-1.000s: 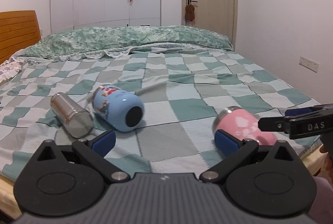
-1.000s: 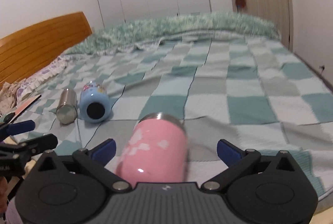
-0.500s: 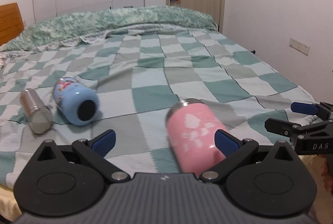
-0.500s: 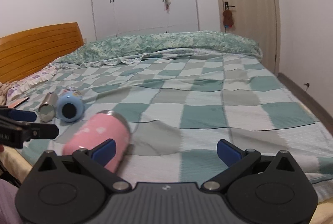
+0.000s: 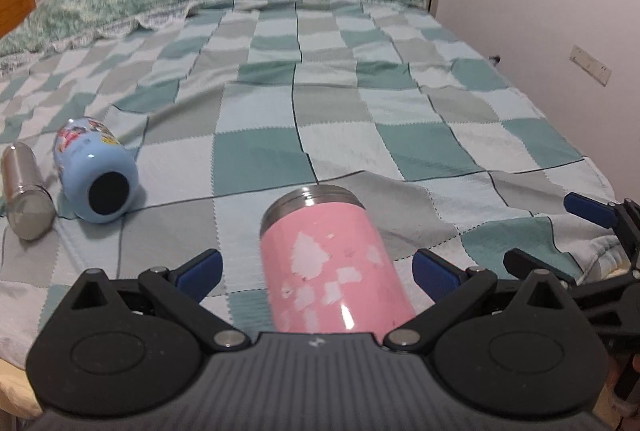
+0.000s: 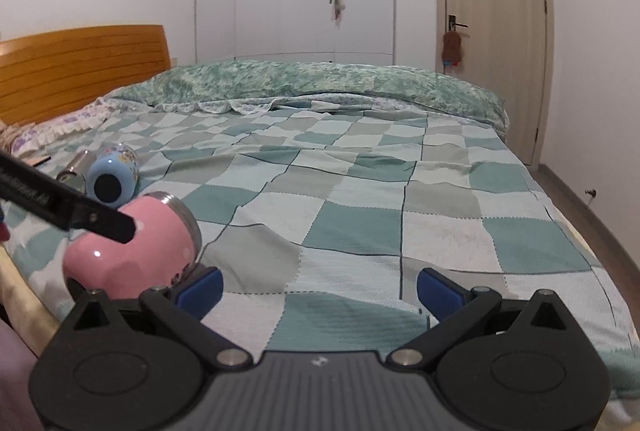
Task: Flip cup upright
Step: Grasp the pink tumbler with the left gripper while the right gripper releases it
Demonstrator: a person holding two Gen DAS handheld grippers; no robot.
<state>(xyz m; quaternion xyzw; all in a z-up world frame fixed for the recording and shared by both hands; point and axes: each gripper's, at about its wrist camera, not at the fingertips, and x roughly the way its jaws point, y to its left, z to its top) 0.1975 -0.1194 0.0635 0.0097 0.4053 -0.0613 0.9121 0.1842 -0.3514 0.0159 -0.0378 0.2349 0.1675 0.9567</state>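
Observation:
A pink cup [image 5: 332, 267] with white patches and a steel rim lies on its side on the checked bedspread, rim pointing away. My left gripper [image 5: 318, 271] is open with the cup between its blue pads, which stand apart from it. In the right wrist view the pink cup [image 6: 136, 255] lies at lower left, with a left gripper finger [image 6: 60, 199] across it. My right gripper [image 6: 320, 285] is open and empty to the right of the cup; it shows at the right edge of the left wrist view [image 5: 560, 231].
A blue cartoon-print cup [image 5: 96, 175] and a steel cup [image 5: 26, 199] lie on their sides to the left. A wooden headboard [image 6: 80, 67] is at far left, a folded green quilt [image 6: 320, 87] at the back. The bed edge is just below the grippers.
My left gripper has swung right and closed in, so the pink cup now lies between its pads. My right gripper has shifted right, away from the cup.

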